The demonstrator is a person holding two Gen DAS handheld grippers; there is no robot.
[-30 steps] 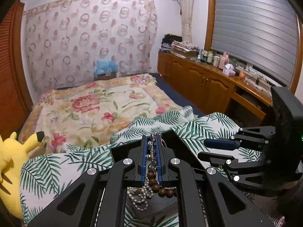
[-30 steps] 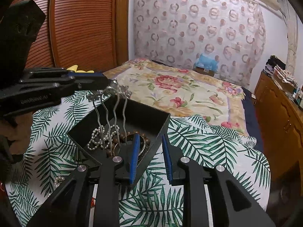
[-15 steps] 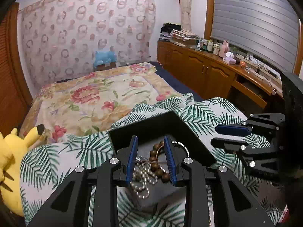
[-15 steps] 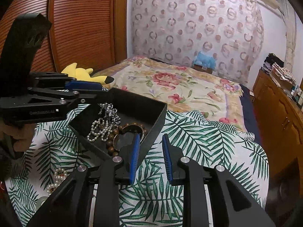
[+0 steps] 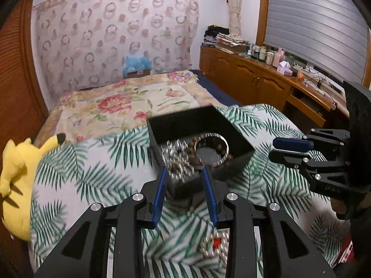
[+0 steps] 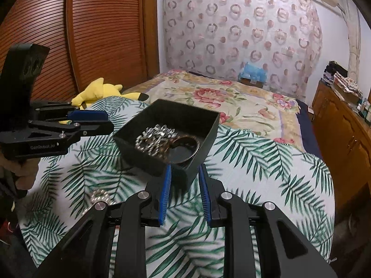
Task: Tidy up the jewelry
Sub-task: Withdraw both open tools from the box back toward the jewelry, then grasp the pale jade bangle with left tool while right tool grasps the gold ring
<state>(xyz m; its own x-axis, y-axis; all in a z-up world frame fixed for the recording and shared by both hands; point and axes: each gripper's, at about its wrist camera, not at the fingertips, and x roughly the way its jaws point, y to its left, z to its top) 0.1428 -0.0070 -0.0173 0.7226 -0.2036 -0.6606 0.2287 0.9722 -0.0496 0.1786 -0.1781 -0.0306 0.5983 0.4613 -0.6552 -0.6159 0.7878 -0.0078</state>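
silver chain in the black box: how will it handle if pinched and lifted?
Likely floppy: the silver chain lies in a loose heap in the black box. It may snag the beaded bracelet beside it, since they look tangled. The small shiny links could slip from a shallow pinch.

Jewelry point(image 6: 157, 139) in box point(image 6: 209, 136) on cloth point(image 6: 266, 162); plush toy point(image 6: 102, 91) left.

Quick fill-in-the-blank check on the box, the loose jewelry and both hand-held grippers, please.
1. The jewelry pile lies inside the ____ box.
2. The left hand-held gripper is ____ and holds nothing.
3. A beaded piece lies on the palm-leaf ____, outside the box.
4. The yellow ____ lies left of the box.

Missing words: black; open; cloth; plush toy
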